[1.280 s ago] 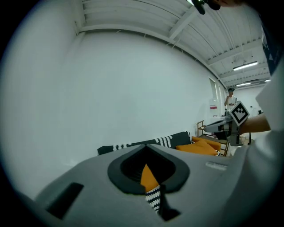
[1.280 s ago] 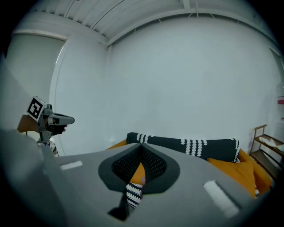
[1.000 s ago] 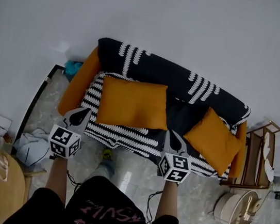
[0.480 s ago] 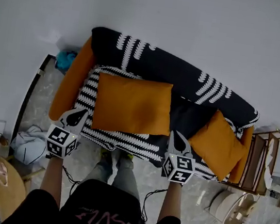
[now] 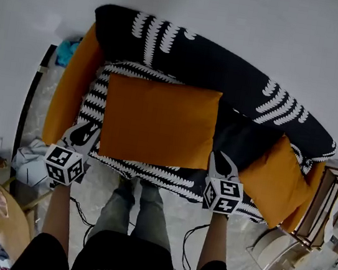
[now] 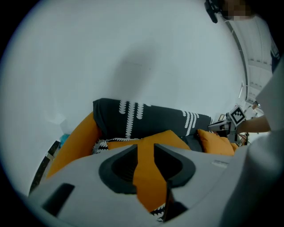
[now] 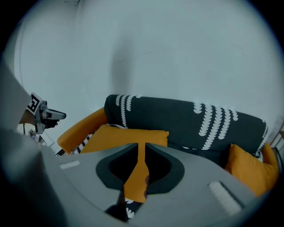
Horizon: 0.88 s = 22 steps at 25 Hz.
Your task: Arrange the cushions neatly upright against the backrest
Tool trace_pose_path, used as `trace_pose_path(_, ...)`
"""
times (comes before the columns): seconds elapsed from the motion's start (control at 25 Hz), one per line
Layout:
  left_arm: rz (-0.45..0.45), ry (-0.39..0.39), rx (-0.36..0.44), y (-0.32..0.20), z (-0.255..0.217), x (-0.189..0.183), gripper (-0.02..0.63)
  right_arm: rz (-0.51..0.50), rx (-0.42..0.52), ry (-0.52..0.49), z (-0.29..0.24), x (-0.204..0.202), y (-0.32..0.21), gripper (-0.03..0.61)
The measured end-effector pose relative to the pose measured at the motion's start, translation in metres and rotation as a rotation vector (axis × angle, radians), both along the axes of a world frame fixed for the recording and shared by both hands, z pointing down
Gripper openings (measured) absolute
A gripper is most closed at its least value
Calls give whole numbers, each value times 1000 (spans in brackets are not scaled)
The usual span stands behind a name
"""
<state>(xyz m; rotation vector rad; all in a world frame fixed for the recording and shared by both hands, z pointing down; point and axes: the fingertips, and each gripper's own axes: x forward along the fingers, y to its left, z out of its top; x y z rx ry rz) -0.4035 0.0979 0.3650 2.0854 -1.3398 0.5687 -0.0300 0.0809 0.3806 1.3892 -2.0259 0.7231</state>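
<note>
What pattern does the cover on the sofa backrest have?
The backrest cover is black with columns of white leaf-like marks. It shows best in the head view.

count — orange cushions [image 5: 159,122] [image 5: 277,180]: 2 | sofa [image 5: 223,70]: 1 | grippers [image 5: 86,130] [image 5: 221,160]: 2 — one per hand

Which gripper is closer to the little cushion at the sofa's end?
Right. The right gripper sits between the two cushions, beside the little cushion; the left gripper is across the big cushion. Both grippers' jaws have just been opening, gripping nothing.

Bare seat [image 5: 242,141] lies open between large cushion [image 5: 158,123] and small cushion [image 5: 279,179].
</note>
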Motion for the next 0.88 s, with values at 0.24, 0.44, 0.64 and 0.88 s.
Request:
trace_pose_path(0.24, -51, -12, -87, -30, 85, -1, 179, -20, -110, -27, 80, 7, -37, 125)
trace_pose_path(0.44, -60, -36, -167, -41, 150, -9, 255, -28, -176, -68, 137, 7, -56, 200)
trace_pose_path(0.64, -67, -33, -205, -46, 195, -9, 333, -22, -208, -45, 182, 14, -66, 310)
trace_pose_path(0.88, -68, -44, -277, -52, 244, -17, 393, 3, -258, -66, 222, 19, -70, 409)
